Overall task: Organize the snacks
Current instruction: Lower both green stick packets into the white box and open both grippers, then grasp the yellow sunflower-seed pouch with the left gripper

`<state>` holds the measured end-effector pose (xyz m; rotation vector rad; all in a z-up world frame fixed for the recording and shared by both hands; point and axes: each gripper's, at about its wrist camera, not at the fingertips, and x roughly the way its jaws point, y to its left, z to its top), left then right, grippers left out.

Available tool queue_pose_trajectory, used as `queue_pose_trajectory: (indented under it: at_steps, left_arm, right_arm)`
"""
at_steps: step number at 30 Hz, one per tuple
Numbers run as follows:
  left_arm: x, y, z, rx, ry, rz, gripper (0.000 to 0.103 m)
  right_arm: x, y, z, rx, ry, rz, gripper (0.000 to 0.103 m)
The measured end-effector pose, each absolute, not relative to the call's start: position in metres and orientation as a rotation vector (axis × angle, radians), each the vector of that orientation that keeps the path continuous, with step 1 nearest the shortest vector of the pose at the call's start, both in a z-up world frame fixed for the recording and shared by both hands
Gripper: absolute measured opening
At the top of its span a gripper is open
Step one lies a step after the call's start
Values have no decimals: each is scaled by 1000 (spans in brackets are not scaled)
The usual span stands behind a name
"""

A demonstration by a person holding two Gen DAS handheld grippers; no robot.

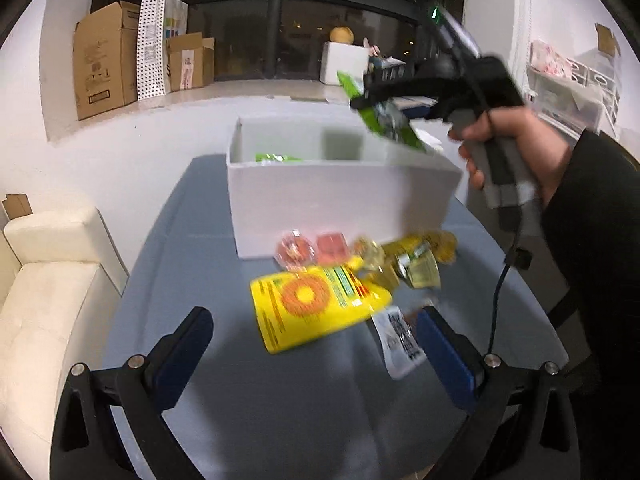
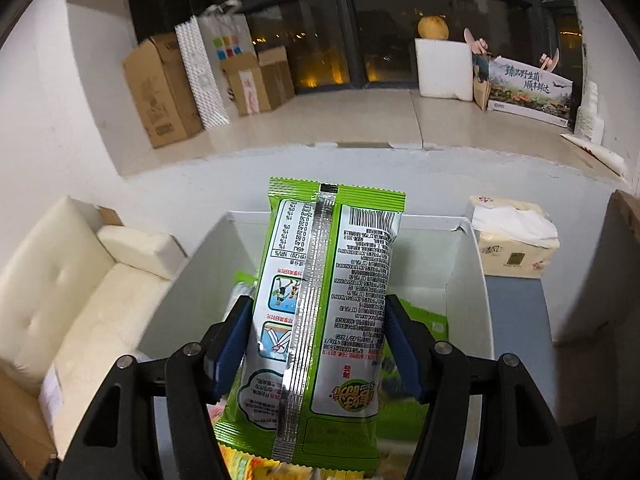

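My right gripper [image 2: 318,320] is shut on a green and silver snack packet [image 2: 320,304], held back side up over the open white box [image 2: 468,280]. In the left wrist view the same packet [image 1: 384,116] hangs from the right gripper [image 1: 372,96] above the box's [image 1: 340,208] far right corner. More green packets [image 1: 276,157] lie inside the box. My left gripper [image 1: 316,328] is open and empty, low over the table, with a yellow snack bag [image 1: 316,304] just beyond its fingers. Small red-topped cups [image 1: 296,250] and gold wrapped snacks [image 1: 416,260] lie in front of the box.
A grey-blue table [image 1: 192,280] carries everything. A white labelled packet [image 1: 400,340] lies by my left gripper's right finger. A tissue pack [image 2: 516,240] stands right of the box. A cream sofa [image 1: 48,300] is to the left. Cardboard boxes [image 2: 160,88] stand on the sill behind.
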<state>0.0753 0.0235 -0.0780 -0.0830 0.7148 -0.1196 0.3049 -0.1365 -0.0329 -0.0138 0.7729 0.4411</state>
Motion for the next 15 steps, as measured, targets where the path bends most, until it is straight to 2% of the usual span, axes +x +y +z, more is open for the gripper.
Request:
queue_pose_trajectory:
  at_steps: [1, 4, 5, 6, 15]
  left_arm:
    - [79, 26, -76, -85, 710, -116, 103]
    - [88, 31, -73, -83, 703, -119, 103]
    - [91, 31, -72, -81, 704, -120, 103]
    - [94, 32, -74, -75, 708, -126, 103]
    - [139, 20, -117, 27, 813, -279, 103]
  right_arm:
    - [309, -134, -36, -22, 780, 433, 71]
    - [323, -131, -47, -21, 810, 417, 81]
    - [327, -132, -51, -23, 825, 404, 91]
    - [330, -132, -55, -28, 836, 392, 93]
    - [319, -142, -64, -42, 838, 377, 93]
